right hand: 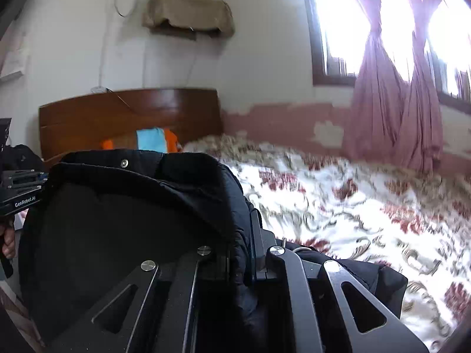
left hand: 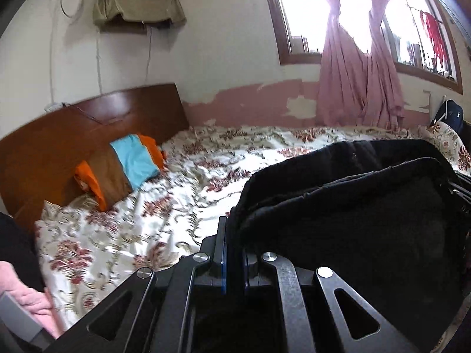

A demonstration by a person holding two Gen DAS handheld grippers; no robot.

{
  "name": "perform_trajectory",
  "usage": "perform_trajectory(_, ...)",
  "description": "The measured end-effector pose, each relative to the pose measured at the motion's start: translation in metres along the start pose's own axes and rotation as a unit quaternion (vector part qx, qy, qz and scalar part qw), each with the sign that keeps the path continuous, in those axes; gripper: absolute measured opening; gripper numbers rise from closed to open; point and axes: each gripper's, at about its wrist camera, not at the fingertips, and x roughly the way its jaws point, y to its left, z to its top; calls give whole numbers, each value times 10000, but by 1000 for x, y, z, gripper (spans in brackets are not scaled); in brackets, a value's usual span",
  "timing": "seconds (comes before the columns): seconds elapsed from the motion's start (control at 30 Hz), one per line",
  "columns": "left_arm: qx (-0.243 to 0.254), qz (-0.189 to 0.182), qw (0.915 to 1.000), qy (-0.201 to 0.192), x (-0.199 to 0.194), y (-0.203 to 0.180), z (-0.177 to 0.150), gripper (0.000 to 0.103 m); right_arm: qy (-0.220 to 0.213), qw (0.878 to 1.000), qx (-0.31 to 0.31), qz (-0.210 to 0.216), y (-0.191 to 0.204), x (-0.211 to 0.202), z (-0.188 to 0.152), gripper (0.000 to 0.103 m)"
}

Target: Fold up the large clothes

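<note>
A large black garment point(left hand: 368, 206) hangs stretched between both grippers above a bed. My left gripper point(left hand: 232, 235) is shut on its left edge, the cloth pinched between the blue-edged pads. In the right wrist view my right gripper point(right hand: 243, 235) is shut on the other edge of the black garment point(right hand: 132, 206), which has a metal snap near its top fold. The left gripper's body point(right hand: 20, 197) shows at the far left of that view. Fabric hides the fingertips of both grippers.
The bed carries a floral bedspread point(left hand: 176, 182) with a wooden headboard point(left hand: 88, 123) and a folded orange, brown and blue bundle point(left hand: 126, 164) against it. Pink curtains point(left hand: 353, 82) hang by the window. A person's hand point(left hand: 32, 303) shows at lower left.
</note>
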Motion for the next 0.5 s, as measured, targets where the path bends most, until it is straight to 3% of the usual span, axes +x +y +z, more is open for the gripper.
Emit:
perform_trajectory(0.27,-381,-304,9985,247,51,3,-25,8,141,9997,17,-218,1,18,-21,10)
perform_trajectory(0.37,-583,-458,9968,315,58,9,-32,12,175,9996,4,-234,2,20,-22,15)
perform_trajectory(0.43,-812,-666,9940,313,58,17,-32,13,121,9997,42,-201,0,18,-21,22)
perform_trajectory(0.5,-985,-800,9914,319,58,25,-31,17,-62,9998,95,-173,-4,12,-18,46)
